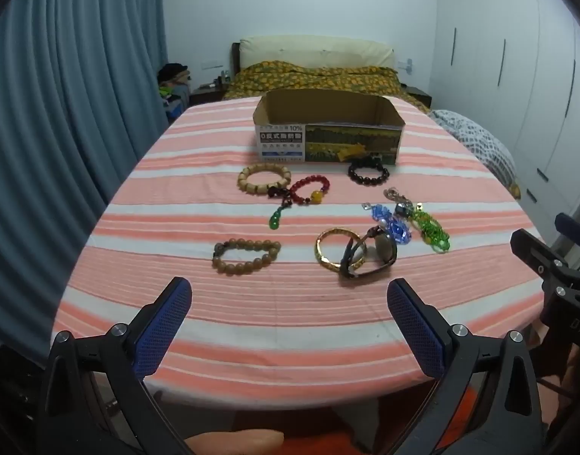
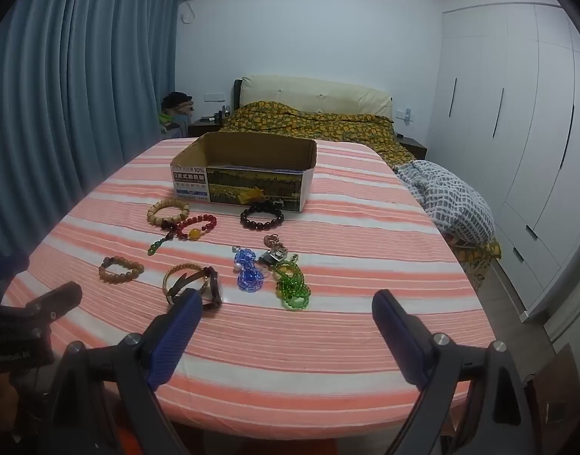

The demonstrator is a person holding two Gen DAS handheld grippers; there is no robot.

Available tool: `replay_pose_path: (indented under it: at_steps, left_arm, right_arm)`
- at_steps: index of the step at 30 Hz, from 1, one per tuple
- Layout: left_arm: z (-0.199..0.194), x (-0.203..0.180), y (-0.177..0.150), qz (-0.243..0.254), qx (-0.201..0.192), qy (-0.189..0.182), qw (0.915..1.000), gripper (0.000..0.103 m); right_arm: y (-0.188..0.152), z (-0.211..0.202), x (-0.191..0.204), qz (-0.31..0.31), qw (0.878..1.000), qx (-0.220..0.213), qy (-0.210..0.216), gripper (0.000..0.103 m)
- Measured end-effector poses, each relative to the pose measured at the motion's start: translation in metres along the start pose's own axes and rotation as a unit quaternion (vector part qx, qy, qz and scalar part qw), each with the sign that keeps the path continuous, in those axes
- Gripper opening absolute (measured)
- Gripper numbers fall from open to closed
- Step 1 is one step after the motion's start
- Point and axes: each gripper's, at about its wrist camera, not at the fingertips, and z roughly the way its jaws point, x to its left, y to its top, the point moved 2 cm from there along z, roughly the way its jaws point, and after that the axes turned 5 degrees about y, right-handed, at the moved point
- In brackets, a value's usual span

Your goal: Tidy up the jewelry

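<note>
Across the striped worktop [image 1: 290, 322] the jewelry lay spread out: a brown bead bracelet [image 1: 246, 258] at centre left, a gold bangle [image 1: 337, 248] under a watch [image 1: 369, 256] at centre. Both sat just above the left tool [image 1: 289, 305], gaping wide and empty. At lower frame, the right tool [image 2: 286, 316] likewise stood wide, empty, below green beads [image 2: 292, 288]. An open box [image 2: 244, 174] stood further up the frame

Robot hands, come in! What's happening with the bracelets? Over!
Left hand-held gripper open, empty. Right hand-held gripper open, empty. Bracelets on cloth, box empty. Nothing in the way.
</note>
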Motion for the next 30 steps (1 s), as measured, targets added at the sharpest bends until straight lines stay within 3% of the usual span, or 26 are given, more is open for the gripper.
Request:
replay_pose_path:
  at_steps: [30]
  left_arm:
    - [-0.003, 0.001, 0.006, -0.007, -0.006, -0.022, 0.9997, 0.103]
  right_arm:
    - [0.003, 0.001, 0.001, -0.001, 1.000, -0.002, 0.002, 0.093]
